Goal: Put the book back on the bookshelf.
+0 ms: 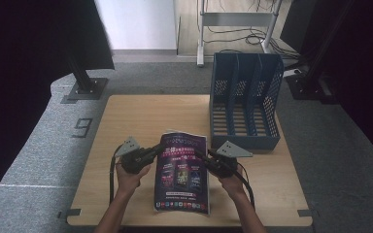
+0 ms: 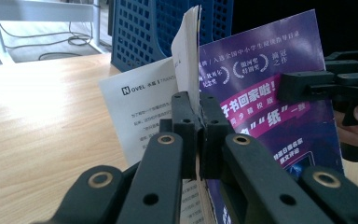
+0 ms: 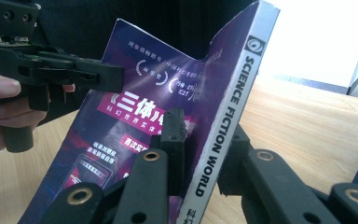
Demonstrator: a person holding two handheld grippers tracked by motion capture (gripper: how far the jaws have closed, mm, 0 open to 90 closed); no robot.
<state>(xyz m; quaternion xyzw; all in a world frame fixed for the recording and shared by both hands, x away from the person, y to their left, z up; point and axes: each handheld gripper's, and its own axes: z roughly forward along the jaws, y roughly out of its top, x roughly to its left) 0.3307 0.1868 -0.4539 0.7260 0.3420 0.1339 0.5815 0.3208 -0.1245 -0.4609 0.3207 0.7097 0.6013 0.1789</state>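
A: Where's the mag [image 1: 182, 170] rn?

B: Lifted off the worktop [image 1: 126, 126], front edge up, just in front of the blue file rack [image 1: 245, 97]. Left tongs [image 1: 159, 148] clamped on the open page edge, right tongs [image 1: 200, 154] clamped on the spine side.

A: Tips for getting it in a slot?

B: Imo keep both grips firm, raise it level w/ spine upright, line up w/ one compartment, don't twist, or the cover bends.

I'm holding a purple magazine [image 1: 182, 171] between both my tongs, above the wooden table's near edge; its glossy cover is facing up, bowing between its pinched side edges, and its white spine is reading "SCIENCE FICTION WORLD".
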